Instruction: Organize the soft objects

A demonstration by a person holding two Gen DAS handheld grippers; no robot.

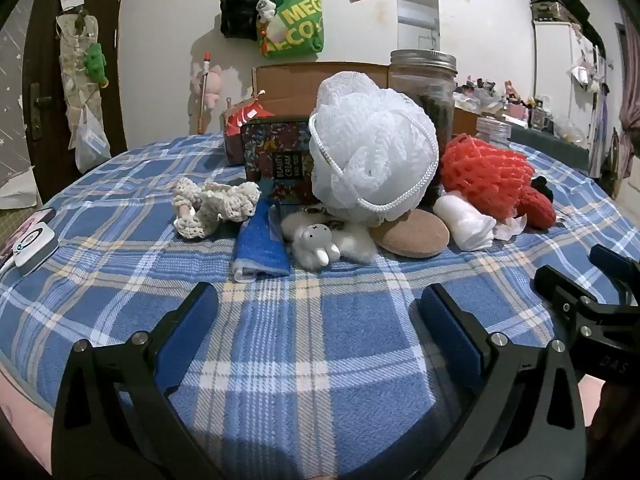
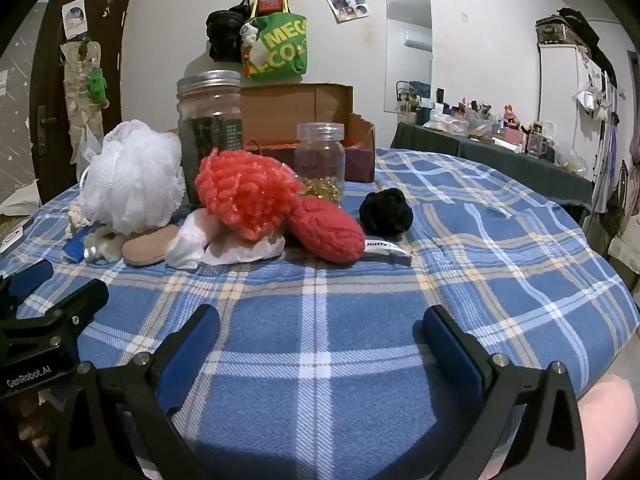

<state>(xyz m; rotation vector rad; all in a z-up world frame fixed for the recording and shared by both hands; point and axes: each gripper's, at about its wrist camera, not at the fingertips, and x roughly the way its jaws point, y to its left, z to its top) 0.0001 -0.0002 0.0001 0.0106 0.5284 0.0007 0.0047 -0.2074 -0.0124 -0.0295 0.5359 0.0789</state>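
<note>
Hovering grippers: the left gripper (image 1: 320,312) and the right gripper (image 2: 322,334) hang low over the blue plaid blanket (image 1: 320,360), both short of the pile.
Left jaws: spread wide, nothing between the blue pads, only blanket.
Right jaws: likewise released and bare; the right gripper also shows at the right edge of the left wrist view.
Soft pile: heaped together near the middle of the blanket, ahead of both grippers.
White mesh bath pouf (image 1: 372,152): tallest of the heap, resting on top of the smaller pieces, with a white cord looped around it.
Cream crocheted piece (image 1: 212,208): left end of the pile, lying apart from the pouf.
Blue cloth (image 1: 260,244): folded, just beside a small white plush rabbit (image 1: 316,244).
Tan round pad (image 1: 412,236): flat, tucked under the pouf's lower right.
White soft bundle (image 1: 464,220): beside the pad, touching the red netted piece (image 1: 484,172).
Red knitted piece (image 2: 326,232): lying right of the netted one.
Black fuzzy ball (image 2: 386,212): right end, a little apart.
Behind: floral box (image 1: 280,164), two glass jars (image 2: 210,128) (image 2: 320,156), open cardboard box (image 2: 296,112).
</note>
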